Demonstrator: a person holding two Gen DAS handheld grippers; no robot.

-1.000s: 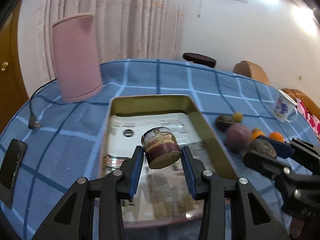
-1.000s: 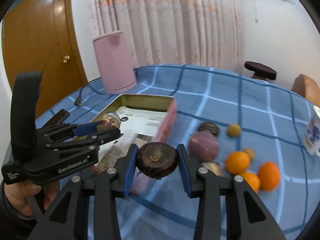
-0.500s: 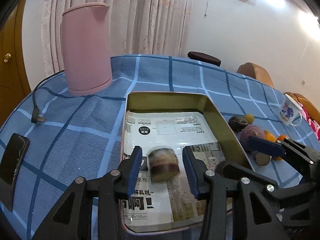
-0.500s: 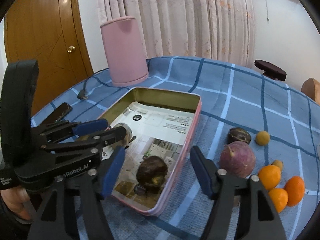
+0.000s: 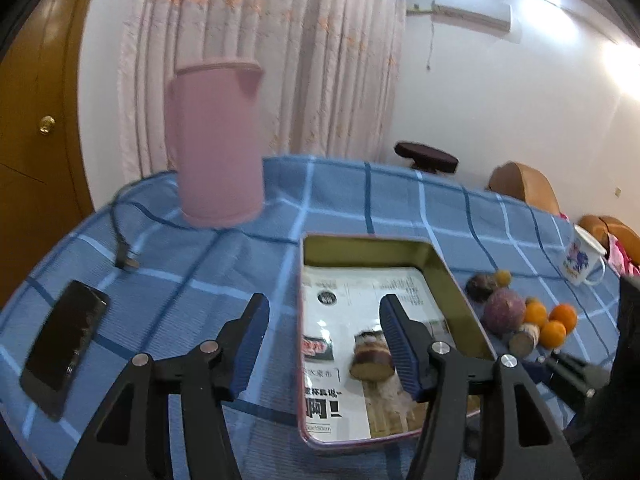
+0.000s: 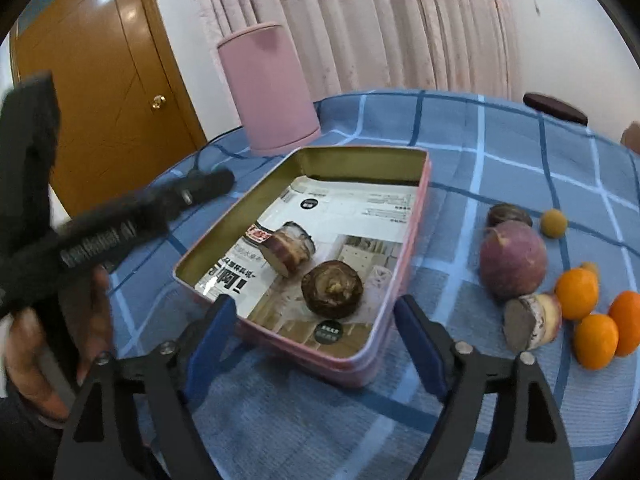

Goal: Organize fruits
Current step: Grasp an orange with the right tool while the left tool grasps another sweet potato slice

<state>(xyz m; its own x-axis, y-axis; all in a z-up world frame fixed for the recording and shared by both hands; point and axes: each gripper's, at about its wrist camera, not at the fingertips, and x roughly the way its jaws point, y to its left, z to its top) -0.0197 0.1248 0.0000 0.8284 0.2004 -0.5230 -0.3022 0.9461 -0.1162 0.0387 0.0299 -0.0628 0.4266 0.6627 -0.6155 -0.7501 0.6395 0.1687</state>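
Observation:
A pink-sided metal tin (image 6: pixel 412 264) lined with printed paper holds a cut purple-brown piece (image 6: pixel 290 249) and a round dark brown fruit (image 6: pixel 332 289); the cut piece also shows in the left wrist view (image 5: pixel 370 358). My left gripper (image 5: pixel 324 330) is open and empty, pulled back over the tin's left rim (image 5: pixel 301 320). My right gripper (image 6: pixel 316 332) is open and empty at the tin's near edge. Right of the tin lie a large purple fruit (image 6: pixel 513 258), another cut piece (image 6: pixel 530 320), a dark fruit (image 6: pixel 509 213), a small yellow fruit (image 6: pixel 554 222) and three oranges (image 6: pixel 576 293).
A pink kettle (image 5: pixel 216 144) stands at the back left with its cable (image 5: pixel 122 240). A black phone (image 5: pixel 64 344) lies at the left edge. A white mug (image 5: pixel 582 256) stands at the far right. The table has a blue checked cloth (image 6: pixel 500 144).
Both grippers let go of their fruits into the tin, opened wide and drew back. The left gripper moved left and away from the cut piece.

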